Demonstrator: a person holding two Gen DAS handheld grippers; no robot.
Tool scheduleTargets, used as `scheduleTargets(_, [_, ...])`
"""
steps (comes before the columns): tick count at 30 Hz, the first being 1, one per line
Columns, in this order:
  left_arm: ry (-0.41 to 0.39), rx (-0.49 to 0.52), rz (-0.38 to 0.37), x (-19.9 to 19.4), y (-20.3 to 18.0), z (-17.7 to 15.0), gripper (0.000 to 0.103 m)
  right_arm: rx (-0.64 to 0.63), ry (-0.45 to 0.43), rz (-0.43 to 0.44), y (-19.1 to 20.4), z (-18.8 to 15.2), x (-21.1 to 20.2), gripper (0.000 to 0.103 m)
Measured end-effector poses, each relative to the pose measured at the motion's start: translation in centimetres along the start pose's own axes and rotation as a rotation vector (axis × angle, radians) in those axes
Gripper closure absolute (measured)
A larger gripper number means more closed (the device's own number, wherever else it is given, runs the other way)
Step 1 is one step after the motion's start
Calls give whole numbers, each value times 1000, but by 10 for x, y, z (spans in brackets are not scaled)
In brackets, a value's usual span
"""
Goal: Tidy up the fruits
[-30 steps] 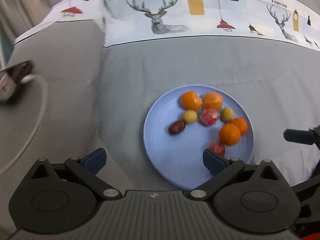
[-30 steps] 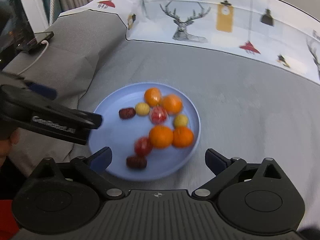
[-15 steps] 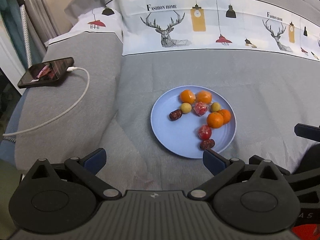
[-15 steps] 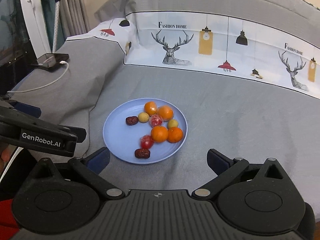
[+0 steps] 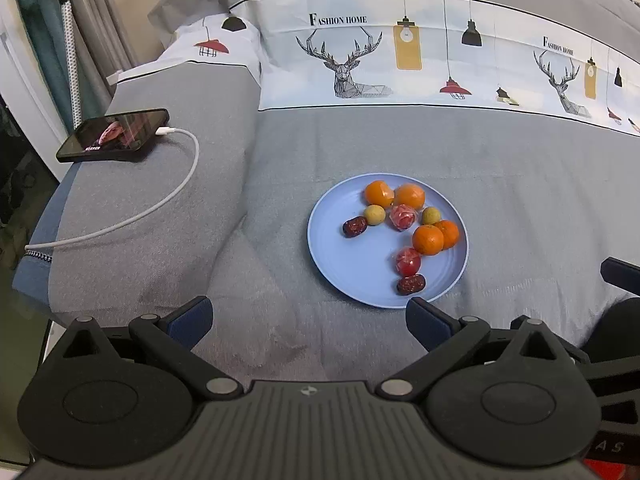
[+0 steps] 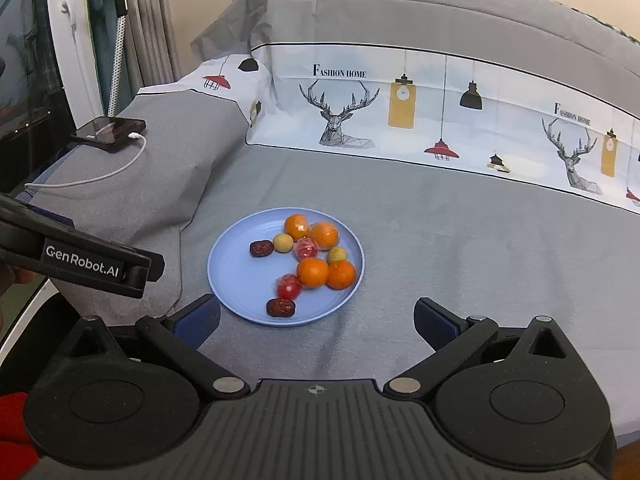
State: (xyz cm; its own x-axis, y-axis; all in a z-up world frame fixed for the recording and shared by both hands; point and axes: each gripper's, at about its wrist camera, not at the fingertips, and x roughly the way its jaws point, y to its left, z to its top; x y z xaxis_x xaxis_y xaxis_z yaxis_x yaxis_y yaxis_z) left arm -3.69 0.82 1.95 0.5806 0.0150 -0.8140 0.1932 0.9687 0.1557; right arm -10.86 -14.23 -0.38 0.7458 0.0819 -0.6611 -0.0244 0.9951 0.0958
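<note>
A light blue plate (image 5: 348, 264) (image 6: 236, 276) lies on the grey bed cover. On it are several oranges (image 5: 428, 239) (image 6: 313, 272), two small yellow fruits (image 5: 375, 215) (image 6: 283, 243), two wrapped red fruits (image 5: 408, 261) (image 6: 289, 286) and two dark red dates (image 5: 411, 284) (image 6: 281, 307). My left gripper (image 5: 308, 318) is open and empty, held back from the plate's near edge. My right gripper (image 6: 316, 320) is open and empty, just short of the plate. The left gripper's body shows at the left of the right wrist view (image 6: 80, 260).
A black phone (image 5: 114, 135) (image 6: 109, 129) on a white charging cable (image 5: 160, 204) lies on the grey pillow at the left. A patterned white band with deer and lamps (image 5: 400, 60) runs across the back. The bed's edge drops off at the left.
Both grippers have pulled back and up from the plate, so it looks smaller and farther. The fruits have not moved. Both grippers stay open.
</note>
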Motion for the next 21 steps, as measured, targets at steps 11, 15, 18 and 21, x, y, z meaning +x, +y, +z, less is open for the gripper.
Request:
scheduleTargets(11, [-12,0,9,-6,1,-5,0,-5,-13,-6,2,0,-6,1])
scheduleTargets(15, [-15,7,13,-6,1,-5,0,-13,-14,-5,4,1,-6,1])
scheduleTargets(18, [-15,5,7,-7,1,-6,0,-15,-14,-6,4,1,-6,1])
scheduleTargets(21, [-21,8,10,-7,1,-5,0,-13,-12,-6,5,1,-6,1])
